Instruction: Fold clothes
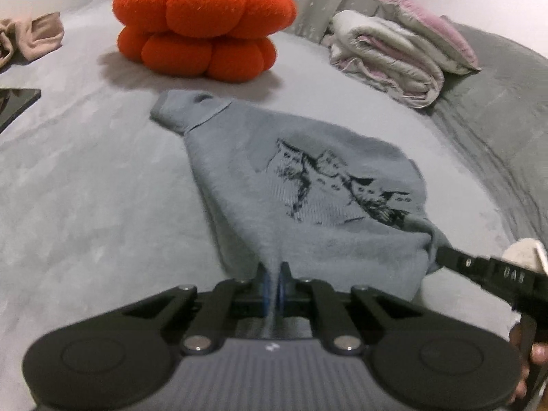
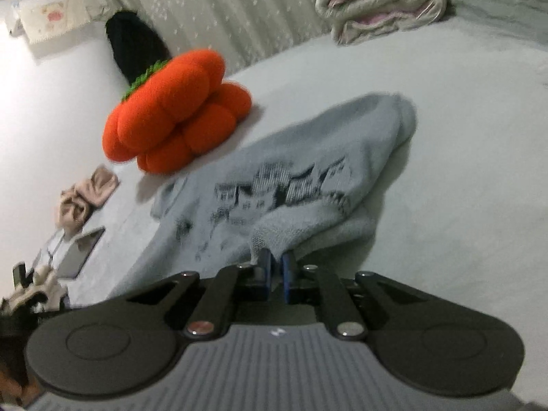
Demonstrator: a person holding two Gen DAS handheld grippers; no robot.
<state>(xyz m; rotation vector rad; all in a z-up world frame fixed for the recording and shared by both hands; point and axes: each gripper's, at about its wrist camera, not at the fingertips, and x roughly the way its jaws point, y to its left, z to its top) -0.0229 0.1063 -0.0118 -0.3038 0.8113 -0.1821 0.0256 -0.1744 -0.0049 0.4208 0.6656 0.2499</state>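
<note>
Left wrist view: the left gripper [image 1: 273,275] has its 2 blue-padded jaws clamped on a pinch of the near hem of the grey-blue knitted sweater with a dark printed village scene [image 1: 308,185]. The fabric rises into the jaws in a taut ridge, which suggests the hem is held so it can be lifted rather than dragged. The sweater lies on the pale grey bed cover [image 1: 85,188], its collar pointing away toward the orange plush pumpkin cushion [image 1: 202,24], which sits clear of it. At the right edge the right gripper [image 1: 440,250] bites the sweater's other near corner, so both hem corners are taken at once, probably to carry the bottom edge up toward the collar in 1 even fold. A rolled white and pink quilt [image 1: 394,58] rests well apart at the far right, and a crumpled beige cloth [image 1: 30,37] lies at the far left.

Right wrist view: the right gripper [image 2: 276,263] is likewise closed, with a bunched corner of the sweater [image 2: 291,178] squeezed between its pads and lifted just off the bed cover [image 2: 462,188]. The rest of the garment lies flat, print upward, just beside the pumpkin cushion [image 2: 171,109]. The quilt [image 2: 380,0] is stowed at the far edge, leaving room for folding. A flat dark tablet-like slab [image 2: 78,253] lies at the left, near the beige cloth [image 2: 85,198].
</note>
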